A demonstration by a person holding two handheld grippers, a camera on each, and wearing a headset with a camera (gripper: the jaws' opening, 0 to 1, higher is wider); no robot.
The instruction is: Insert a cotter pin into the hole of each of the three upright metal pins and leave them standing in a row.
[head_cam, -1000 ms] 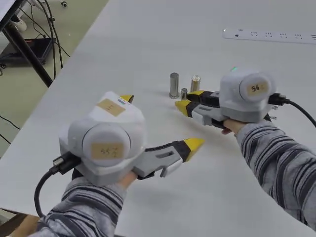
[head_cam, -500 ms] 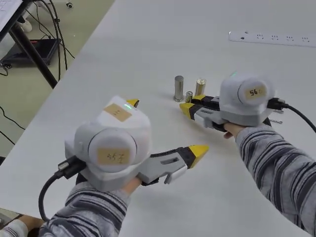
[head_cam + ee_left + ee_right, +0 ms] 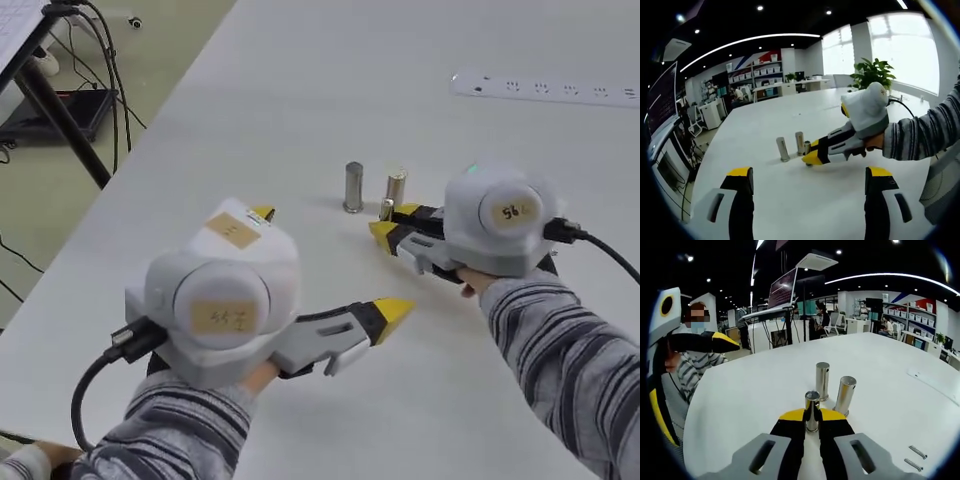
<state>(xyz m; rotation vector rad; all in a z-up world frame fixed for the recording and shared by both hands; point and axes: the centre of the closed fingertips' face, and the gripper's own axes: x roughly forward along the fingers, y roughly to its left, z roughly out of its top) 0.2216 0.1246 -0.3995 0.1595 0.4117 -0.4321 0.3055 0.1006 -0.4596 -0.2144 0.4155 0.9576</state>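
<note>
Pins (image 3: 353,187) stand close together on the table (image 3: 300,100) in the head view. The right gripper (image 3: 390,218) pinches the short pin (image 3: 386,208). The left gripper (image 3: 328,260) is wide apart and holds nothing. Left gripper view: the same wide gap. Right gripper view: jaws squeeze the short pin, and cotter pins (image 3: 917,452) lie nearby.

Striped sleeves (image 3: 560,335); grey domed left gripper (image 3: 328,260) and right gripper (image 3: 389,222), yellow-tipped jaws, black cables (image 3: 92,378).

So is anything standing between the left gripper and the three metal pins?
Nothing loose does. Bare table lies between the left gripper and the two taller pins. The short pin sits in the shut right gripper, which reaches in from the side and partly covers it.
</note>
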